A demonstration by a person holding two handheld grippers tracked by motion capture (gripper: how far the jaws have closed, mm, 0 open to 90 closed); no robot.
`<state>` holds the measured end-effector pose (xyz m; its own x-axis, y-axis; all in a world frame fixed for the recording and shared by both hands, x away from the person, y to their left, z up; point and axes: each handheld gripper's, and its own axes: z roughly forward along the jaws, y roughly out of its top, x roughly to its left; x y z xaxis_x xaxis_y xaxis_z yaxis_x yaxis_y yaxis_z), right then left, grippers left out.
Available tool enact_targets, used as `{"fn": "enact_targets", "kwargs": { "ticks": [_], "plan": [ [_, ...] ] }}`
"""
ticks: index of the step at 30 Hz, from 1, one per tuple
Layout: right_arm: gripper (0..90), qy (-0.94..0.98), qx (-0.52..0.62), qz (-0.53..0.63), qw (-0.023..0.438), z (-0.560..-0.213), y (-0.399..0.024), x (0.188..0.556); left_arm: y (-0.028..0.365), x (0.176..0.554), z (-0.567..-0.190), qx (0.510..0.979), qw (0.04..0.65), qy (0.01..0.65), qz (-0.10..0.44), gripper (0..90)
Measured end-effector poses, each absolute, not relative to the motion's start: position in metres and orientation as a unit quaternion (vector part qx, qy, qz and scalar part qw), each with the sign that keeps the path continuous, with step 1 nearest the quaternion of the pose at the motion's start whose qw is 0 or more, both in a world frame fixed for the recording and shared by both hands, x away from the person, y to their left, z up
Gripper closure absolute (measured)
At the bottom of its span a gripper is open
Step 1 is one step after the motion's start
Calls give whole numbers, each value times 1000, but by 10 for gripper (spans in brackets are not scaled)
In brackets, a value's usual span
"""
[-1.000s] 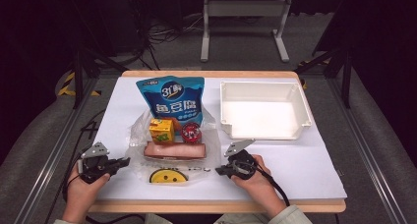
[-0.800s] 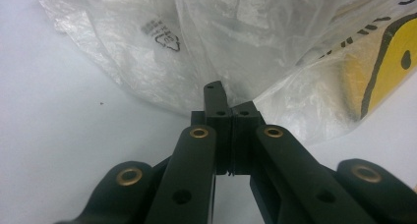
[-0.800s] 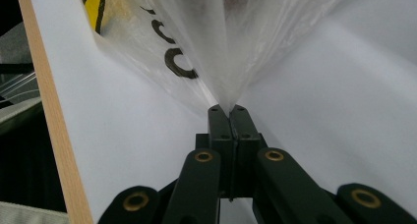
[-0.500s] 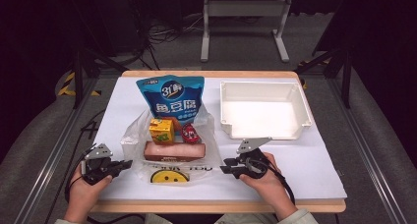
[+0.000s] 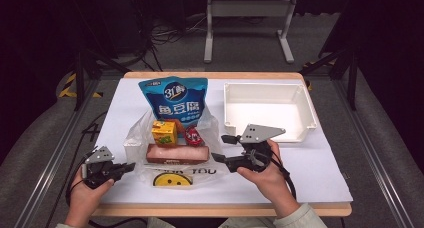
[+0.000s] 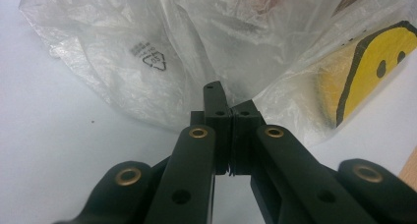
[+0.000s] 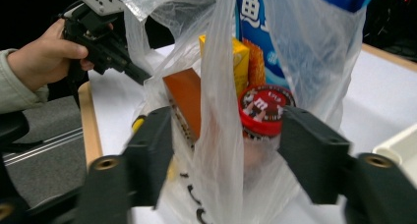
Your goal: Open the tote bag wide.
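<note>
The work in hand was judged to be opening the thin translucent plastic bag with a yellow smiley face (image 5: 172, 175) so that its contents could be reached.

Left side. The left gripper (image 5: 126, 166) lay low on the white table cover (image 5: 320, 163) at the bag's left edge, held from below by the left hand (image 5: 87, 193) and pointing right toward the bag. In the left gripper view its jaws were clenched together on a pinch of the bag film. To do this step well, that pinch should stay firm and low, anchoring the bag against the pull from the other side.

Centre. The bag lay in front of the person, between the two grippers. It held a blue snack pouch with white lettering (image 5: 176, 100), a small yellow juice carton (image 5: 164, 133), a red round candy tub (image 7: 263, 111) and a long brown wrapped bar (image 5: 176, 153).

Right side. The right gripper (image 5: 222, 147) was raised off the table, wrapped by the right hand (image 5: 262, 170) and aimed left at the bag's mouth. Its jaws had just been opening. In the right gripper view a fold of film hung between them, with neither pad pressing it: released. A fresh bite should take one layer only, near the rim, clear of the tub.

An empty white rectangular plastic tray (image 5: 302, 100) stood at the far right.
</note>
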<state>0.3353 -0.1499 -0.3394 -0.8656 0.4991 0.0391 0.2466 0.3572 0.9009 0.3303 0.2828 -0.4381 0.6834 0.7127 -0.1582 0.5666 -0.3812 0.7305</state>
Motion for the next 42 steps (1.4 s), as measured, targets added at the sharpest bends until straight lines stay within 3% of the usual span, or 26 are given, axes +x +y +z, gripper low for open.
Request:
{"fn": "enact_targets", "kwargs": {
  "ticks": [3, 5, 6, 7, 11, 19, 22, 27, 29, 42],
  "plan": [
    [755, 818, 225, 514, 131, -341, -145, 337, 284, 328, -436, 824, 406, 384, 92, 819],
    [869, 822, 223, 508, 130, -346, -144, 337, 285, 325, -432, 824, 414, 374, 100, 705],
    [881, 824, 223, 505, 127, -348, -144, 337, 285, 325, -432, 824, 414, 374, 100, 616],
    [881, 824, 223, 505, 127, -348, -144, 337, 285, 321, -427, 821, 420, 371, 107, 616],
    [893, 834, 228, 491, 110, -360, -148, 335, 288, 307, -410, 807, 448, 359, 136, 447],
    [893, 849, 236, 465, 81, -385, -151, 333, 283, 308, -387, 781, 481, 355, 181, 413],
    [894, 854, 238, 457, 76, -392, -151, 333, 279, 309, -384, 780, 484, 347, 191, 452],
    [894, 859, 245, 445, 66, -402, -151, 335, 280, 313, -391, 792, 464, 352, 183, 791],
    [894, 860, 250, 440, 62, -406, -153, 335, 283, 315, -397, 793, 458, 361, 174, 858],
    [894, 868, 286, 403, 44, -435, -166, 344, 290, 339, -446, 817, 383, 421, 88, 894]
  ]
}}
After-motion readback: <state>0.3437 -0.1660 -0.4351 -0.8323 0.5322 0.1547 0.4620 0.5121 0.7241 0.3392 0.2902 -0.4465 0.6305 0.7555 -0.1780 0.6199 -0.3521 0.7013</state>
